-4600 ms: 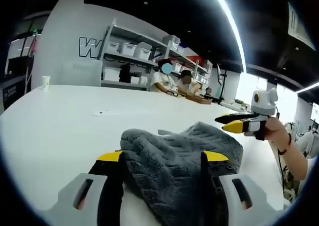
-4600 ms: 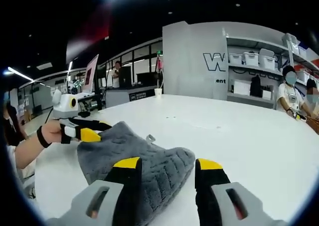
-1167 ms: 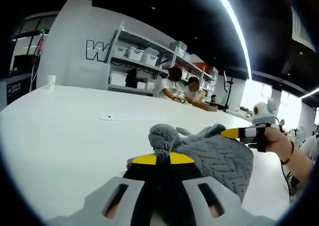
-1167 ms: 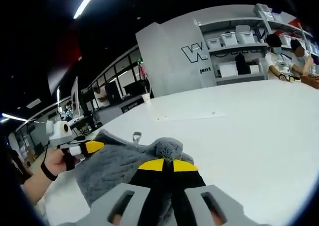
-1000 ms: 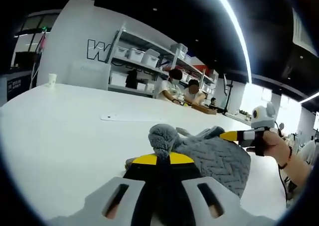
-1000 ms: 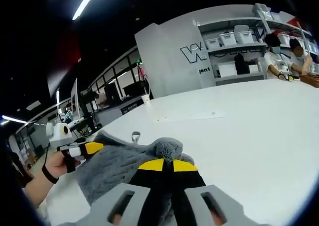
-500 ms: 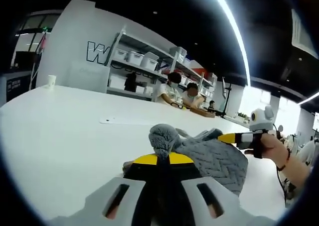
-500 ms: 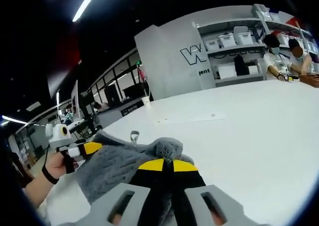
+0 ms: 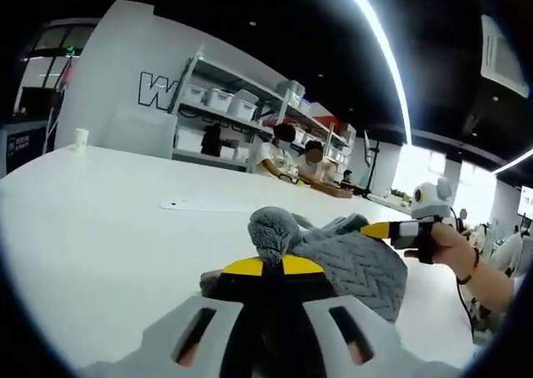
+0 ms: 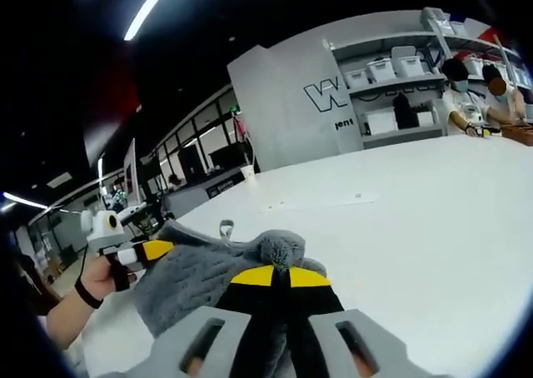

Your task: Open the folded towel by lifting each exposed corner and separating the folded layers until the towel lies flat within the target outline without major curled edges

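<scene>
A grey ribbed towel (image 9: 350, 257) hangs bunched between both grippers above the white table (image 9: 92, 220). In the left gripper view my left gripper (image 9: 265, 266) is shut on one corner, a tuft of towel poking up above the yellow tips. My right gripper (image 9: 385, 229) shows at the right, held by a hand, pinching the other corner. In the right gripper view my right gripper (image 10: 276, 273) is shut on a towel (image 10: 200, 274) corner, and my left gripper (image 10: 154, 247) grips the far corner at the left. A small loop tag (image 10: 225, 226) sticks up from the towel's edge.
A flat paper sheet (image 9: 196, 205) lies on the table farther out. A white cup (image 9: 80, 137) stands near the far edge. Shelves with white bins (image 9: 225, 103) line the back wall, where people sit (image 9: 283, 149). A monitor (image 10: 132, 174) stands at the left.
Both grippers went from open over the folded towel to shut on its corners. Over the last second the two views tilted slightly; the towel stays bunched between the grippers.
</scene>
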`<control>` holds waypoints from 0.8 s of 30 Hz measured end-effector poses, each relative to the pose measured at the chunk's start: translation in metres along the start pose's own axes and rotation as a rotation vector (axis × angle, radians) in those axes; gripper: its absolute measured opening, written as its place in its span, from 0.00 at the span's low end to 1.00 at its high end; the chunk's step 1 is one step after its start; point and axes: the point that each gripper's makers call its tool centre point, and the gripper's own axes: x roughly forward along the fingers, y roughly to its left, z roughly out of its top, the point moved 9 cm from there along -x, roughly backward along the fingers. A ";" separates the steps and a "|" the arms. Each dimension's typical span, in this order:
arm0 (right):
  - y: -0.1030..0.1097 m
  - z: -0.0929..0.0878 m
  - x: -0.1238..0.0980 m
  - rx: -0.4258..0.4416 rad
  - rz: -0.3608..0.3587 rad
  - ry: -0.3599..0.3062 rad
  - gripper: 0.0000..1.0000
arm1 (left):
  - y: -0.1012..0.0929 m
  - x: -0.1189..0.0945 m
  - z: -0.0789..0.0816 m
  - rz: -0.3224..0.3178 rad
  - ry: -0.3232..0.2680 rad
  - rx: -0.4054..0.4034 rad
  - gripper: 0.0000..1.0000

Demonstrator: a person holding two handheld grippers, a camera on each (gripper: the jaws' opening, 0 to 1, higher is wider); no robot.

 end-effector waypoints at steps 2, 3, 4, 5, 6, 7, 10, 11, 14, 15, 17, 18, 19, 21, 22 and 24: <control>0.000 0.000 -0.001 0.001 0.002 -0.004 0.00 | 0.000 -0.001 -0.001 -0.009 -0.003 0.006 0.02; 0.001 0.001 -0.003 0.000 0.006 -0.007 0.00 | 0.000 -0.001 -0.001 -0.014 0.000 0.003 0.02; 0.002 0.001 -0.004 -0.004 0.013 -0.012 0.00 | 0.000 -0.002 -0.001 -0.018 -0.004 0.000 0.02; 0.003 0.001 -0.004 0.001 0.016 -0.015 0.00 | 0.000 -0.003 -0.001 -0.014 -0.004 0.009 0.02; 0.004 0.001 -0.005 -0.002 0.016 -0.017 0.00 | 0.000 -0.003 -0.001 -0.014 -0.003 0.008 0.02; 0.004 0.001 -0.005 -0.007 0.015 -0.017 0.00 | 0.000 -0.004 -0.001 -0.015 -0.005 0.007 0.02; 0.005 0.002 -0.007 -0.010 0.020 -0.021 0.00 | 0.000 -0.005 0.001 -0.026 -0.011 0.009 0.02; 0.005 0.002 -0.009 -0.008 0.024 -0.025 0.00 | 0.000 -0.005 0.001 -0.030 -0.012 0.007 0.02; 0.006 0.000 -0.011 -0.017 0.029 -0.026 0.00 | -0.002 -0.010 0.001 -0.048 -0.007 0.006 0.02; 0.007 0.000 -0.012 -0.020 0.031 -0.025 0.00 | -0.003 -0.012 0.002 -0.055 -0.012 0.008 0.02; 0.008 0.000 -0.013 -0.012 0.037 -0.035 0.00 | -0.004 -0.014 0.003 -0.060 -0.017 0.007 0.02; 0.008 0.001 -0.014 -0.010 0.041 -0.037 0.00 | -0.004 -0.014 0.003 -0.063 -0.020 0.009 0.02; 0.008 0.001 -0.015 -0.011 0.042 -0.037 0.00 | -0.005 -0.015 0.003 -0.067 -0.019 0.011 0.02; 0.009 0.000 -0.016 -0.012 0.047 -0.039 0.00 | -0.005 -0.016 0.003 -0.072 -0.018 0.013 0.02; 0.010 0.000 -0.017 -0.012 0.050 -0.041 0.00 | -0.006 -0.017 0.003 -0.076 -0.020 0.012 0.02; 0.011 0.000 -0.019 -0.017 0.052 -0.046 0.00 | -0.006 -0.019 0.002 -0.084 -0.024 0.009 0.02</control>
